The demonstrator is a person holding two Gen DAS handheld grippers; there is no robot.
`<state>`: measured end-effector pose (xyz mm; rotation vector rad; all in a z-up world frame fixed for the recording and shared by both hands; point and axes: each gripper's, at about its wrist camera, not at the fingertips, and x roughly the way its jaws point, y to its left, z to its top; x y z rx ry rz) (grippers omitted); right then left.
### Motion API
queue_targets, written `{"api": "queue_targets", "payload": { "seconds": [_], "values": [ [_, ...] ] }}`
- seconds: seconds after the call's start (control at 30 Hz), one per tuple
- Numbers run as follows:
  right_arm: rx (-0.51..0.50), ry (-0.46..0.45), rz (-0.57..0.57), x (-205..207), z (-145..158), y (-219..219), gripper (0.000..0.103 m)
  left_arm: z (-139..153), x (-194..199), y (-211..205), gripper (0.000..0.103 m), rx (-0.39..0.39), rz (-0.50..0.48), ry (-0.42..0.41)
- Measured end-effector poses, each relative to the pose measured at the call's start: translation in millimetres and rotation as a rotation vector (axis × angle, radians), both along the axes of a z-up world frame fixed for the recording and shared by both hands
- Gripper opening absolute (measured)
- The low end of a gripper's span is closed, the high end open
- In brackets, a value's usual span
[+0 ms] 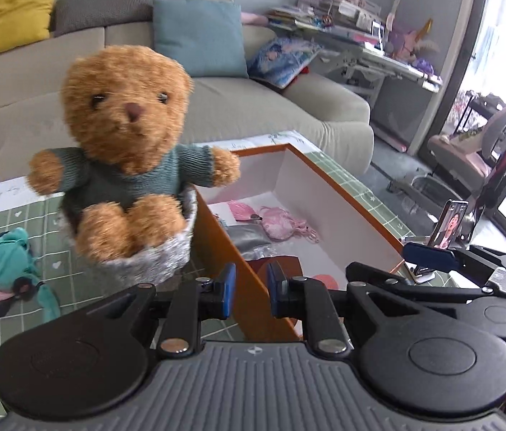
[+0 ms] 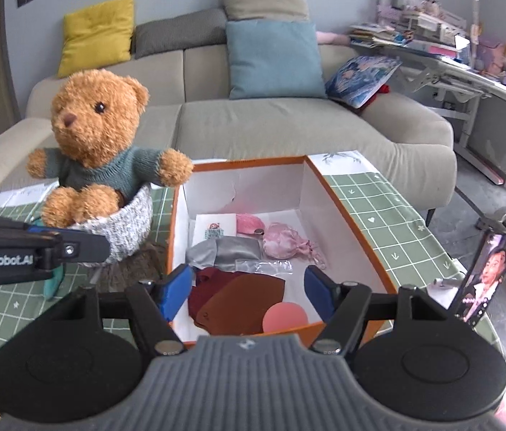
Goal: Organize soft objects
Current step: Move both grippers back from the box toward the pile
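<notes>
A brown teddy bear [image 1: 123,115] [image 2: 95,115] in a green jumper sits in a grey knitted basket [image 1: 156,262] [image 2: 127,226] on the table. To its right stands an orange box [image 1: 238,269] [image 2: 249,162] with a white inside. It holds pink fabric pieces [image 2: 281,239], a grey cloth [image 2: 224,251], a maroon cloth [image 2: 210,283] and a rust-brown one [image 2: 245,298]. My left gripper [image 1: 253,289] [image 2: 73,248] hangs near the basket, over the box's left wall. A narrow gap shows between its blue pads, with nothing in it. My right gripper [image 2: 249,292] stands wide open and empty above the box's near end.
A teal soft toy [image 1: 8,258] lies on the green checked tablecloth [image 2: 389,215], left of the basket. A phone on a stand [image 2: 483,276] plays at the table's right edge. Behind the table is a beige sofa [image 2: 289,125] with cushions, and a cluttered desk [image 2: 450,46] at the right.
</notes>
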<state>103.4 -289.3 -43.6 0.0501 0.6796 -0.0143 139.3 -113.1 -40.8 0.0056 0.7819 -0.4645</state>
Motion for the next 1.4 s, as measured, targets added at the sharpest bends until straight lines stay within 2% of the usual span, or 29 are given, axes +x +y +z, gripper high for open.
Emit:
{"api": "queue_targets", "payload": {
  "seconds": [0.2,0.3,0.57,0.87,1.1,1.4],
  "values": [
    [0.004,-0.054,-0.022,-22,11,19,0.069,4,-25,27,0.02,-0.025,0.015,-0.058],
    [-0.009,-0.081,-0.011,-32,16,34,0.076,4,-36,43,0.02,-0.029,0.048,-0.066],
    [-0.036,-0.127,0.121,-53,24,79,0.076,0,-54,92,0.021,-0.018,0.177,-0.061],
    [-0.063,-0.136,0.24,-63,26,128,0.076,-2,-73,129,0.021,-0.011,0.24,-0.071],
    [-0.081,-0.129,0.317,-57,25,161,0.076,-7,-72,162,0.022,-0.043,0.315,-0.074],
    [-0.078,-0.086,0.326,-28,12,194,0.076,-13,-63,202,0.023,-0.034,0.4,-0.079]
  ]
}}
